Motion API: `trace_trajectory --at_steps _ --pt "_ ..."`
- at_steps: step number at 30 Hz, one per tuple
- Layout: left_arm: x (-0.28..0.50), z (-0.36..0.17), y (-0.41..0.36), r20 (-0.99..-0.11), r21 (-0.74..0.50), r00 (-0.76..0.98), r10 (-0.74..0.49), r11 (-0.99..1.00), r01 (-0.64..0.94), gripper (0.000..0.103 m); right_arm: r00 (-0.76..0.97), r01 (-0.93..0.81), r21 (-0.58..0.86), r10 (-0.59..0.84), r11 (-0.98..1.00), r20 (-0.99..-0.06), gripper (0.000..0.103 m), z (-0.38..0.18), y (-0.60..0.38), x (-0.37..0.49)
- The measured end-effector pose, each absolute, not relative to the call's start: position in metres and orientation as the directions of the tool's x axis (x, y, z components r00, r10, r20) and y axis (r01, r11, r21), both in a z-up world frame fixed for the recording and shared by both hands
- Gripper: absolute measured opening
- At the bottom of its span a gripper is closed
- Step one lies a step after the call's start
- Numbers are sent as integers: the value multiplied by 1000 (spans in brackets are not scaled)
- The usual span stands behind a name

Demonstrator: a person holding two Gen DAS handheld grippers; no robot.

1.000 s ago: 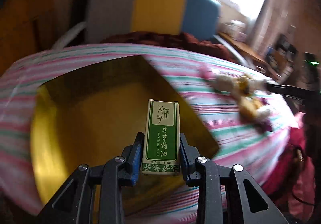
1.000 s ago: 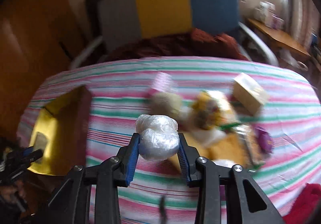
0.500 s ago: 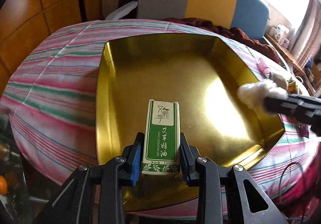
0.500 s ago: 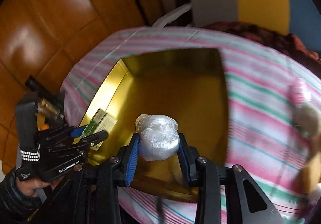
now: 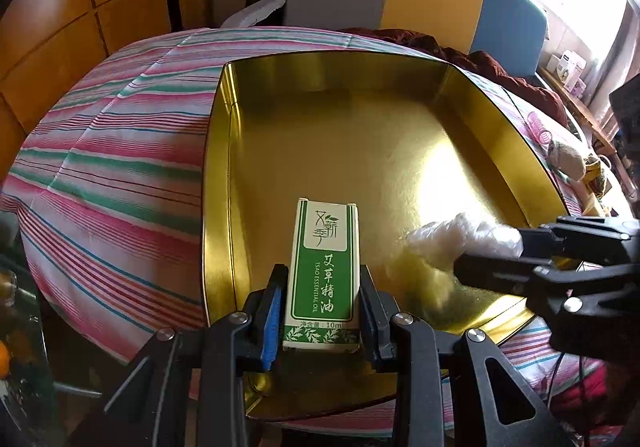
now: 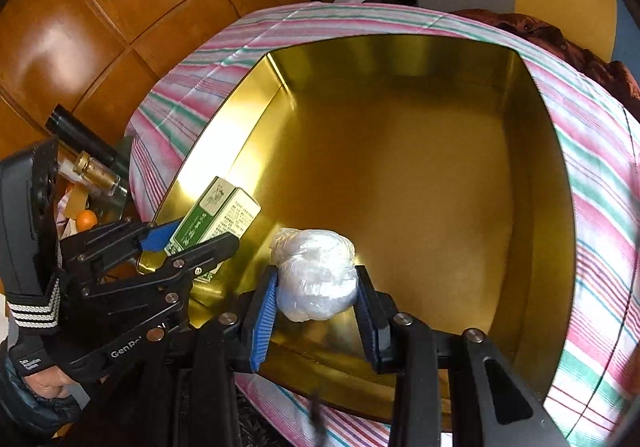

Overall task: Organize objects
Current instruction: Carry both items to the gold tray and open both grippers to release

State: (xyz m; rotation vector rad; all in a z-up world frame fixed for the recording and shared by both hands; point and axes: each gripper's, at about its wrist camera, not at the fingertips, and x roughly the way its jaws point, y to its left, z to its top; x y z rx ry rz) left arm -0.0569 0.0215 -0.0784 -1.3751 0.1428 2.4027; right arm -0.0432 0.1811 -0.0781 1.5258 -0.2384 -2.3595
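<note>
**Observer:** Striped pink-and-green cloth (image 5: 120,151) is covering the table, and that gold tin (image 5: 500,135) is taking up most of it. What are you holding?

**Operator:** I am gripping two things at once. My left gripper (image 5: 320,307) is clamped on the green-and-white essential oil box (image 5: 325,275), holding it upright over the near edge of the tin. My right gripper (image 6: 316,311) is clamped on a white plastic-wrapped bundle (image 6: 316,275), also hanging over the near part of the tin.

**Observer:** Is anything lying inside yet?

**Operator:** Nothing that I am seeing. The gold floor is looking bare in both views, apart from reflections. I am judging the sorting as barely begun: both items are poised above the tin, neither one released.

**Observer:** And the rest?

**Operator:** Several things are waiting on the cloth past the tin's far right wall: a pink hair roller (image 5: 538,123), a beige plush-looking lump (image 5: 566,159), something yellow behind it that I am not able to make out. I am expecting to let these two go inside, then return for those. The grippers are sitting close beside each other, so I am minding that they are not knocking together.
</note>
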Motion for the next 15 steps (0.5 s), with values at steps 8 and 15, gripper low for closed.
trace_trajectory --at_steps 8,15 --pt "-54 -69 18 -826 -102 -488 283 -926 -363 53 -343 181 320 -365 -930 -866 37 -89 176 -41" --pt "-50 -38 -5 -761 -108 -587 278 -945 -308 60 -308 232 360 -419 -904 -854 40 -92 156 -44"
